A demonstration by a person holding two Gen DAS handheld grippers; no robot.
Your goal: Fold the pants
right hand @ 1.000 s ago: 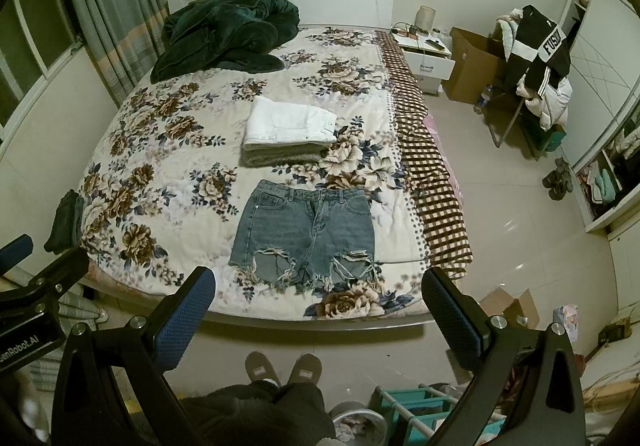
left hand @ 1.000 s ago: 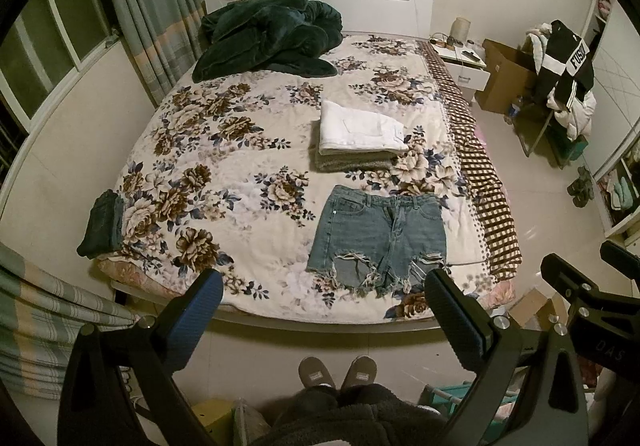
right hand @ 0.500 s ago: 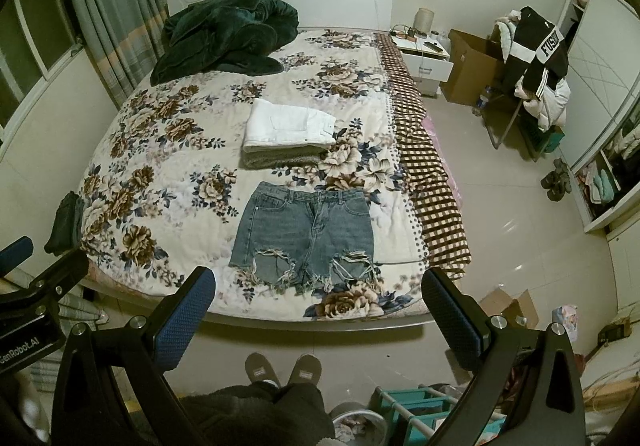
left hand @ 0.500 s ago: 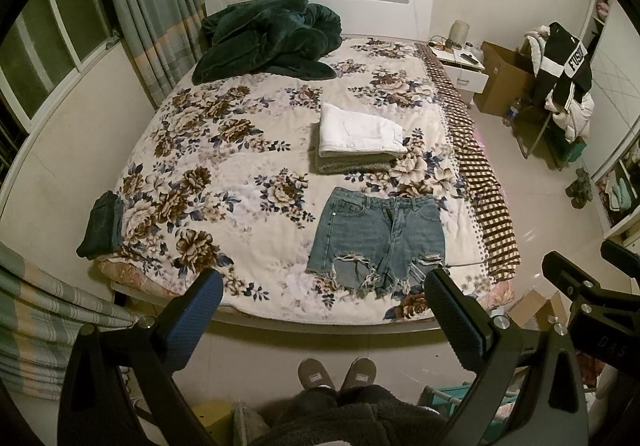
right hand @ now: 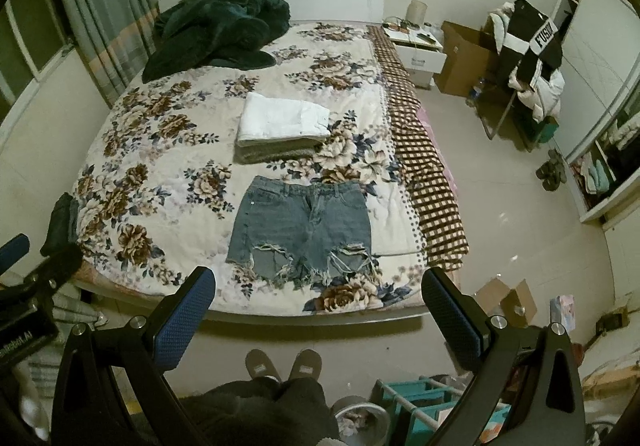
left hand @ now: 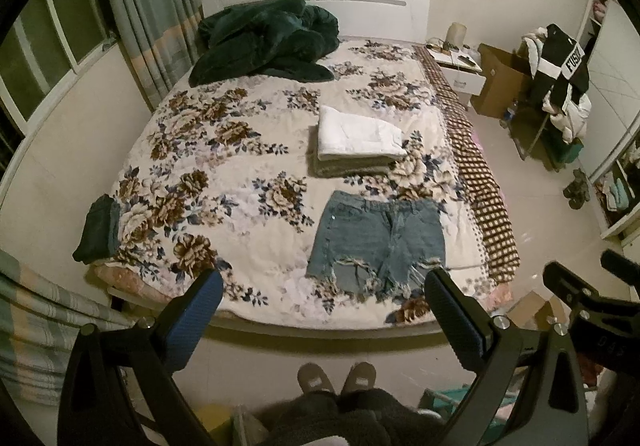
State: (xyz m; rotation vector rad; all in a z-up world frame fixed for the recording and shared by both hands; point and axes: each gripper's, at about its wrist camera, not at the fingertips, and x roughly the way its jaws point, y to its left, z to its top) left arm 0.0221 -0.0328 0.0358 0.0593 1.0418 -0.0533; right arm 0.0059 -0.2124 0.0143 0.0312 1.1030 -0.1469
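The left gripper (left hand: 322,300) fills the bottom of its frame with both blue-padded fingers spread wide and nothing between them; the right gripper (right hand: 318,298) sits the same way at the bottom of its own frame, jaws wide apart and empty; both hang over the floor short of the bed, apart from the cloth; between the fingers, at the lower centre, a pair of slippers (right hand: 283,365) stands on the tiles; just beyond, near the foot edge of the bed (left hand: 224,181), the denim shorts (left hand: 378,240) lie flat and unfolded on the floral cover, waistband toward the headboard, frayed hems toward the camera; above them in the frame, a folded white garment (left hand: 358,135) rests on a folded grey one; at the left edge of the bed lies a small dark folded cloth (left hand: 98,228); farthest, at the upper left by the headboard, a dark green blanket (left hand: 266,39) is heaped; at the upper right a nightstand (right hand: 418,47) stands beside the bed.
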